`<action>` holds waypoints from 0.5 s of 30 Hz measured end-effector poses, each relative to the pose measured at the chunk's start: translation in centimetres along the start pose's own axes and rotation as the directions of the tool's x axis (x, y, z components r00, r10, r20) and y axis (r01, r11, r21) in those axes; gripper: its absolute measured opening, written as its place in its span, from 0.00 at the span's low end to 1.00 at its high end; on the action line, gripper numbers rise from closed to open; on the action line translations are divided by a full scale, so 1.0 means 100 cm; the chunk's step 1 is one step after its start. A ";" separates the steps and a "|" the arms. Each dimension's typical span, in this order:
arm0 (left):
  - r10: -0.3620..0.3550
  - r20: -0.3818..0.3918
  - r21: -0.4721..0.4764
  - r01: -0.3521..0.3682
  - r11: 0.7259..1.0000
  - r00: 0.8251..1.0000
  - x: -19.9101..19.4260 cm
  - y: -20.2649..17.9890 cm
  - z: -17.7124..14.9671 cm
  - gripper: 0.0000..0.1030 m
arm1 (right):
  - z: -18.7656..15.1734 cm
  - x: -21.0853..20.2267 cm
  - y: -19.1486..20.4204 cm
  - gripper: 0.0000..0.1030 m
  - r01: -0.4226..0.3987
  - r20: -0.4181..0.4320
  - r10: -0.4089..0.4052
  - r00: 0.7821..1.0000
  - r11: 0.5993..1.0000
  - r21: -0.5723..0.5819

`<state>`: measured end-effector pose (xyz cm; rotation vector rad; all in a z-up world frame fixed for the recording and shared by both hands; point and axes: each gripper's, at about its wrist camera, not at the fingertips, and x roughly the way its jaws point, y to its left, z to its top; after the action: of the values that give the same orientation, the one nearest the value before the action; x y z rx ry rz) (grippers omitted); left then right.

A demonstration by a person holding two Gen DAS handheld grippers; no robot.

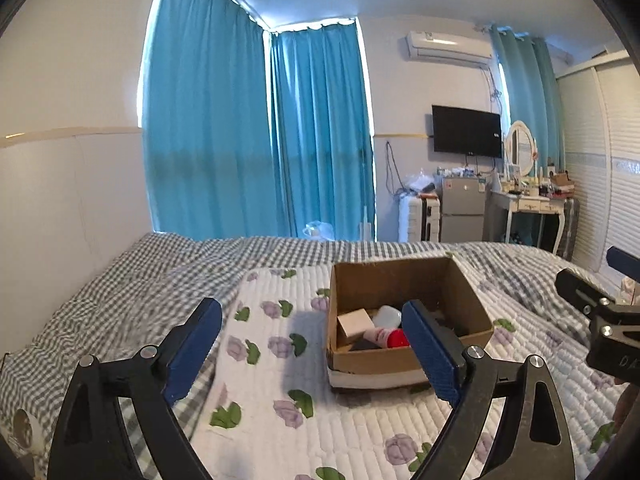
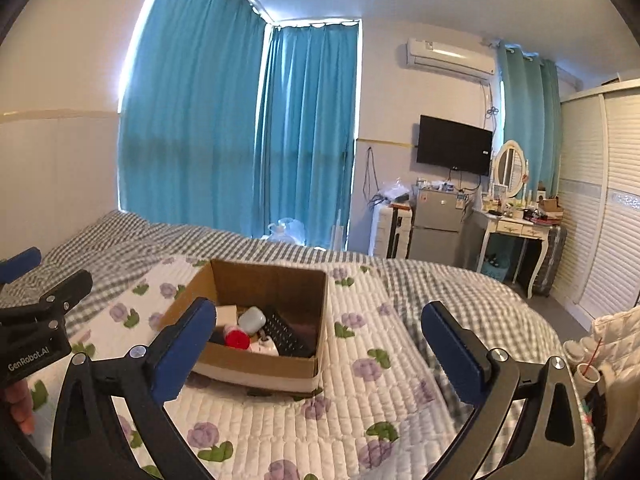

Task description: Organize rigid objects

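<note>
Your left gripper [image 1: 312, 344] and right gripper [image 2: 320, 340] stand wide, empty.
Items already sit in the cardboard box [image 2: 304, 368]; nothing loose shows on the quilt [image 2: 360, 420].

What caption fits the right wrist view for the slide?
Open right gripper facing a cardboard box of small items on a floral quilt.

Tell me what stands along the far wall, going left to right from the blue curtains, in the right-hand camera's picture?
Blue curtains → white suitcase → small silver fridge → white dressing table with oval mirror → white slatted wardrobe.
</note>
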<state>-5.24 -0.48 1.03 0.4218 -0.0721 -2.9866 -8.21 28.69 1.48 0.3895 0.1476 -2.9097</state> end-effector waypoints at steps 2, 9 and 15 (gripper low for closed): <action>-0.003 0.004 -0.001 0.003 1.000 1.000 0.002 -0.001 -0.004 0.91 | -0.010 0.010 0.000 1.00 -0.007 -0.014 0.007 1.000 1.000 0.004; -0.006 0.013 -0.006 0.006 1.000 1.000 0.003 0.000 -0.009 0.91 | -0.027 0.031 0.000 1.00 -0.013 -0.054 0.014 0.998 1.000 0.021; -0.016 -0.004 -0.004 0.016 1.000 1.000 0.006 -0.002 -0.014 0.91 | -0.029 0.034 0.002 1.00 -0.014 -0.075 0.015 0.997 1.000 0.019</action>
<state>-5.42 -0.39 -0.50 0.4296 -0.0627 -3.0014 -10.65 28.22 -2.25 0.5009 0.1281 -2.8856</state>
